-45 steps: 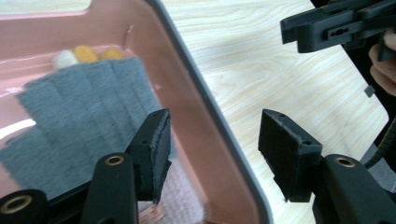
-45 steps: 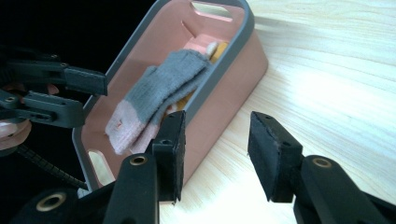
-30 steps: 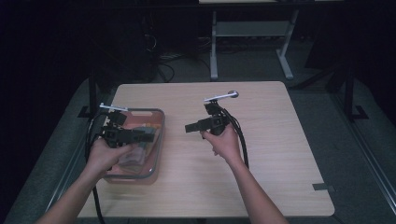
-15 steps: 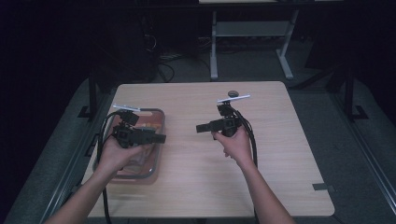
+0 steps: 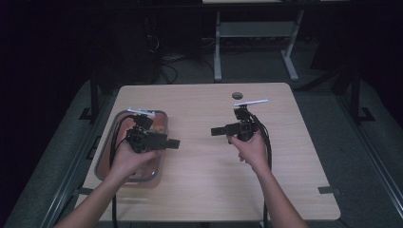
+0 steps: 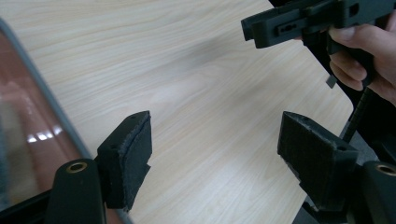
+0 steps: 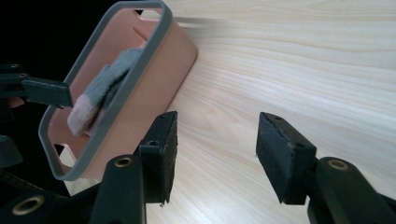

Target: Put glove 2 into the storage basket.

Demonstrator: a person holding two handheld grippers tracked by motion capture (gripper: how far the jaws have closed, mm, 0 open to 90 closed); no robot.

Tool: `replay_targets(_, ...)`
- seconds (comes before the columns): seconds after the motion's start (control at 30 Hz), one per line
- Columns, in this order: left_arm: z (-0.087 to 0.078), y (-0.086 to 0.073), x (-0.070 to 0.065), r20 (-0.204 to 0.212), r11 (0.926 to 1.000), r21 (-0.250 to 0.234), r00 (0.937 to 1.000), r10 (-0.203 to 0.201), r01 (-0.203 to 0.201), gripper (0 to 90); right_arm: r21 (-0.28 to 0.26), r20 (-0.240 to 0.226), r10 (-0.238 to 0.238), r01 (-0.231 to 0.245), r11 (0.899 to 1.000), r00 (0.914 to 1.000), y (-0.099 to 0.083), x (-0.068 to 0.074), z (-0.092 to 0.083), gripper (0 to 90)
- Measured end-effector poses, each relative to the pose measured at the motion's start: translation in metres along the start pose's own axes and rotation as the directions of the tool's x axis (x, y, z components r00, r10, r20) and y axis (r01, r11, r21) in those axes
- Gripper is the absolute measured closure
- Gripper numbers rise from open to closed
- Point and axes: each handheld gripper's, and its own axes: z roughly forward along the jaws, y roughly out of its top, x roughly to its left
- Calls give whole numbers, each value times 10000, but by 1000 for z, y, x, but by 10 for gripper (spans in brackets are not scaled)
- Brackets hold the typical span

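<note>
Change since earlier: both of your hands have slid toward the bottom of the high view, and the right hand-held gripper [image 5: 217, 131] has moved off the small dark disc [image 5: 236, 95] near the worktop's far edge.
Left hand-held gripper: your left hand-held gripper [image 5: 173, 143] sits left of centre in the high view, above the inner rim of the tray, pointing toward the right of the frame. Its jaws stand wide apart with nothing between them; in the left gripper view bare wood shows in the gap.
Right hand-held gripper: it hangs right of centre in the high view, pointing toward the left of the frame at your other tool, well apart from it. Its jaws are parted and empty too.
Tray: the pinkish tray [image 5: 159, 116] with a grey rim lies at the left of the worktop [image 5: 285, 171], partly under your left hand [image 5: 128, 159]. In the right gripper view it fills the upper left.
Inside the tray: a grey and pale cloth-like lump [image 7: 100, 91] rests in it; you cannot tell what it is.
Right hand: your right hand [image 5: 249, 147] grips its handle, cable trailing toward the bottom of the frame.
</note>
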Motion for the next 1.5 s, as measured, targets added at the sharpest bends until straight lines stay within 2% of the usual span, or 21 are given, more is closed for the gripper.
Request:
replay_targets(0.53, 22, 0, -18, 386, 9996, 130, 9989, 248, -253, 239, -143, 392, 286, -281, 9995, 9988, -12, -21, -23, 459)
replay_targets(0.8, 33, -2, -26, 530, 9986, 182, 9974, 491, -502, 239, -147, 437, 401, -395, 9991, 9982, -20, -32, -27, 458)
replay_targets(1.33, 59, -10, -41, 928, 9965, 458, 9935, 657, -702, 238, -55, 648, 849, -847, 9964, 9943, -40, -55, -35, 454)
replay_targets(1.5, 67, -13, -46, 1040, 9953, 525, 9917, 760, -818, 238, 3, 784, 817, -820, 9966, 9936, -46, -61, -39, 448)
